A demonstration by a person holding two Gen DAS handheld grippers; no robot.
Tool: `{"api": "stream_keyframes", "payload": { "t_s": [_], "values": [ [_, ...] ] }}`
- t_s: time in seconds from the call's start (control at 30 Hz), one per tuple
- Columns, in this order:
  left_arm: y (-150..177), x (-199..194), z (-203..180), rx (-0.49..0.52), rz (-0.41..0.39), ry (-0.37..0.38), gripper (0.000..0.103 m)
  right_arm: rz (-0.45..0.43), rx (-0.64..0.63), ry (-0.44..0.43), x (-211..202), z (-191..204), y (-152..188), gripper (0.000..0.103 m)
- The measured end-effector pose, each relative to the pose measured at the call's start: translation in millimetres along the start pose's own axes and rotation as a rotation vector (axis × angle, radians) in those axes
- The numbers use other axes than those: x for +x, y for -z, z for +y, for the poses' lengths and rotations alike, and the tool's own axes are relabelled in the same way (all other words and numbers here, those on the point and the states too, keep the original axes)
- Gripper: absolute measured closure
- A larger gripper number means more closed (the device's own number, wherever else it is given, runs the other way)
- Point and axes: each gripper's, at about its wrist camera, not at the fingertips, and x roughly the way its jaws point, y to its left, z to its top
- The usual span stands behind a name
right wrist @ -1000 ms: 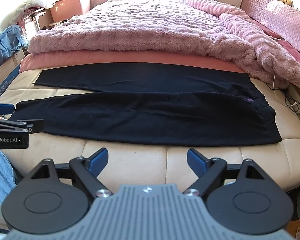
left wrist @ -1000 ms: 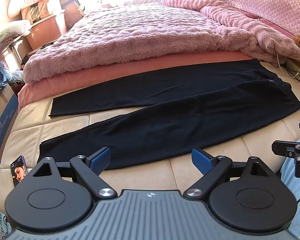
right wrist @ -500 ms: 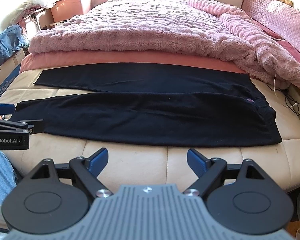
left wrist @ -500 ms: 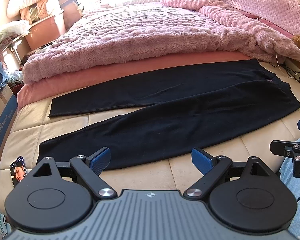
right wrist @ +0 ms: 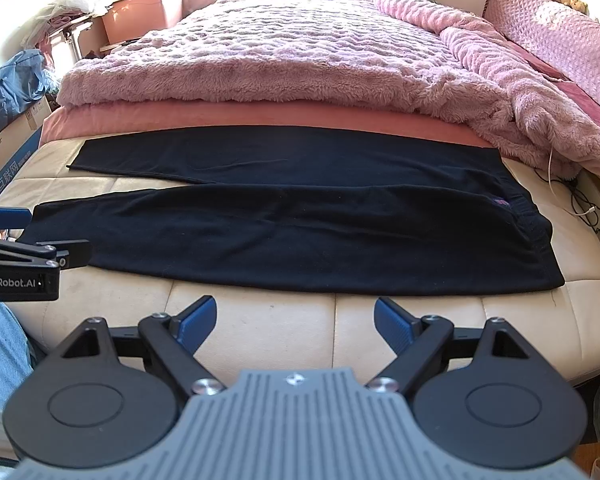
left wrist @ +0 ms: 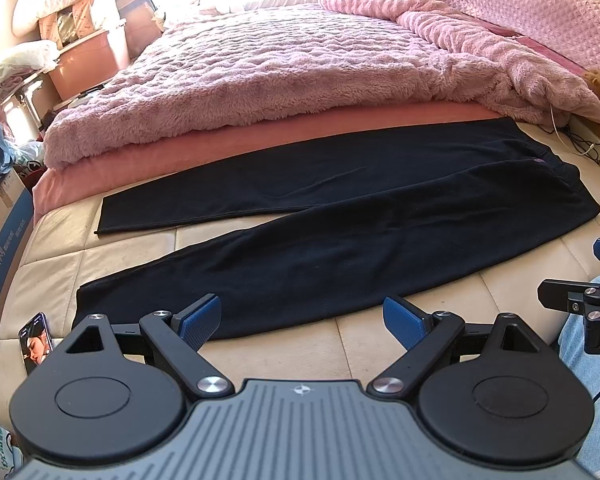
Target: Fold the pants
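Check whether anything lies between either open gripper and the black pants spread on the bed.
Nothing visible does. Only bare cream mattress separates the right gripper and left gripper from the pants.

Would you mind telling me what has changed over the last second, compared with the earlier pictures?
Nothing has visibly changed. The black pants still lie spread flat on the bed, legs apart, and both the left gripper and the right gripper stay open, short of the near edge of the fabric, holding nothing.
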Motion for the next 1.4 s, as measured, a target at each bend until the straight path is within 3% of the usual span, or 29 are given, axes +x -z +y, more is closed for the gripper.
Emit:
{"api": "stream_keyframes", "payload": {
  "t_s": [1.03,1.17,1.4],
  "values": [
    [3,5,0,0.001,-0.007,0.013,0.000,-0.001,0.020,-0.004,4,-4,1,0.021],
    [3,11,1,0.034,-0.061,0.009,0.001,-0.066,0.042,-0.018,6,-16,3,0.021],
    [3,31,11,0.132,-0.123,0.041,0.015,-0.233,0.015,-0.013,15,-50,5,0.021]
  ]
}}
